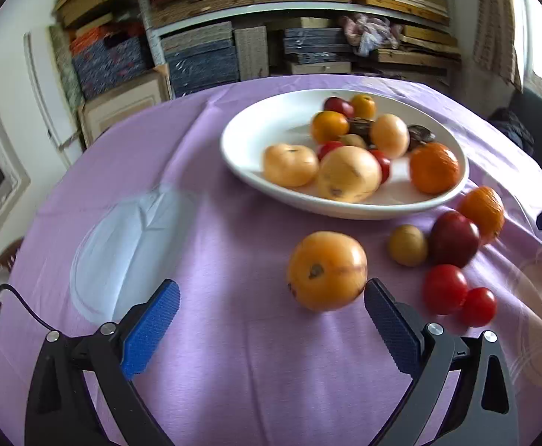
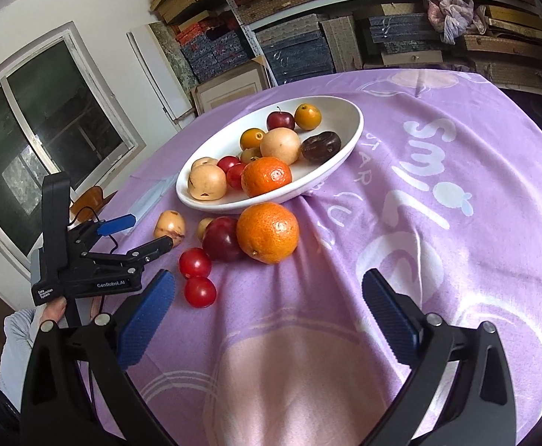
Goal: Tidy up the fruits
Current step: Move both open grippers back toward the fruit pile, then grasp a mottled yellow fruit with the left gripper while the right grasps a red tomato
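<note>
Fruits in dish: I see the white oval dish (image 2: 349, 137) on the purple cloth (image 2: 438, 267), holding pale yellow fruits, small oranges, a plum, cherry tomatoes, dark fruits and a mandarin (image 2: 266, 175) at its near rim.
Fruits on surface: an orange (image 2: 268, 232) lies just outside the dish rim, touching a dark red plum (image 2: 221, 238); two cherry tomatoes (image 2: 195, 263) sit side by side nearer me; a small yellow-green fruit (image 1: 407, 245) lies beside the plum.
Yellow fruit: a large yellow-orange fruit (image 1: 326, 270) rests on the cloth, apart from the cluster.
Left tool (image 1: 271, 310): I read it as spread wide and holding nothing; the yellow-orange fruit lies just inside its right finger, with a clear gap to the left one.
Right tool (image 2: 269, 304): wide apart, nothing held, over bare cloth short of the orange.
Background: shelves (image 2: 345, 11) stacked with boxes.
</note>
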Available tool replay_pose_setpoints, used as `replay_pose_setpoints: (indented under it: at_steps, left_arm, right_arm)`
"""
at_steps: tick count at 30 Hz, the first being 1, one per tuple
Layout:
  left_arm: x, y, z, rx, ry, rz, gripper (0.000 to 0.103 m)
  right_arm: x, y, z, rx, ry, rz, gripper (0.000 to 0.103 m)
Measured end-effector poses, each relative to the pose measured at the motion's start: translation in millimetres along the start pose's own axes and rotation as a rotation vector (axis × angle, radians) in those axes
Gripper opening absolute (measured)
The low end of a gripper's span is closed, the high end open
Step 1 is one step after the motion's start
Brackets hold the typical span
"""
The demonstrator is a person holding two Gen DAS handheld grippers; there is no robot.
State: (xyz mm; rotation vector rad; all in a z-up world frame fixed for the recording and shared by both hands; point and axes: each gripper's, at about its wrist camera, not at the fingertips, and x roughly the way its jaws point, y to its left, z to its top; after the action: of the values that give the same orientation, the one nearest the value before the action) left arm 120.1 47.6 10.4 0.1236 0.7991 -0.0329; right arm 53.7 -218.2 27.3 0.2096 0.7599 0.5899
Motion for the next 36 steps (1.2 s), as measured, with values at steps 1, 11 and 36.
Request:
replay_pose_setpoints:
  at_steps: [1, 11, 36]
  left_arm:
    - [0.2, 7.0, 0.4, -0.023, 0.001, -0.008, 0.100]
    - [-4.3, 7.1, 12.1, -0.026, -0.070, -0.117, 0.100]
    - [1.1, 9.1, 10.5, -0.054, -0.041, -0.186, 0.100]
  right_arm:
    - [-0.5, 2.1, -0.3, -0.012, -0.004, 0.004, 0.099]
    - [10.0, 47.3, -14.7, -0.241, 0.026, -0.013, 0.099]
    - [70.4, 89.1, -17.9, -0.413, 0.203, -0.038, 0.041]
